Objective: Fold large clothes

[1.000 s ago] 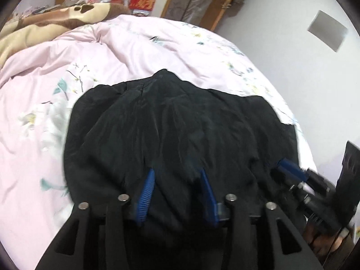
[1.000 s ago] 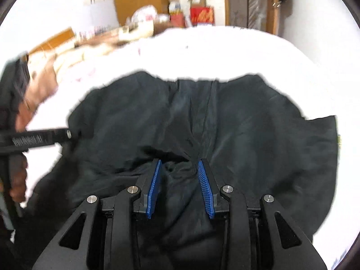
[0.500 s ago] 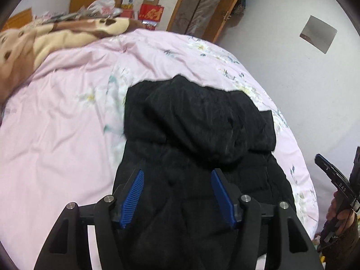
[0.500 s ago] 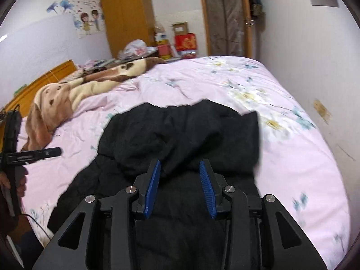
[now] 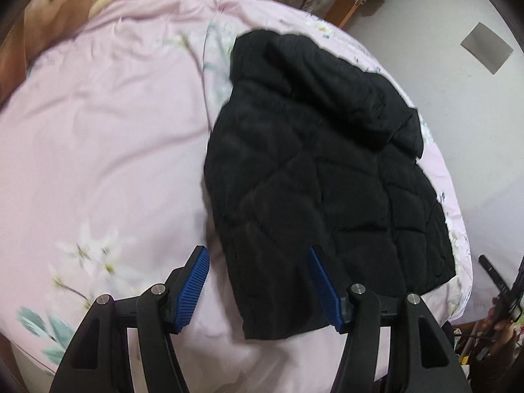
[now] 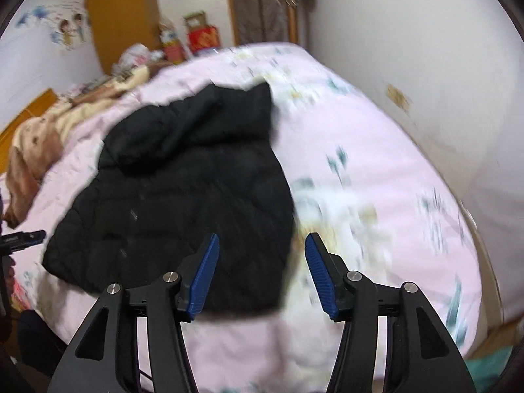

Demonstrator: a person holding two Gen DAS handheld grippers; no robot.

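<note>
The jacket (image 5: 321, 177) was found folded flat on the bed (image 5: 98, 137). The left gripper (image 5: 258, 286) was held open above its hem; the right gripper's (image 6: 262, 275) jaws were opening, gripping nothing.

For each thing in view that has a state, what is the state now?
Black jacket: lying on the bed, folded narrow, hood on top, held by neither gripper.
Left gripper: jaws open, nothing gripped.
Right gripper: jaws opening, nothing gripped.
Brown blanket: crumpled.
</note>
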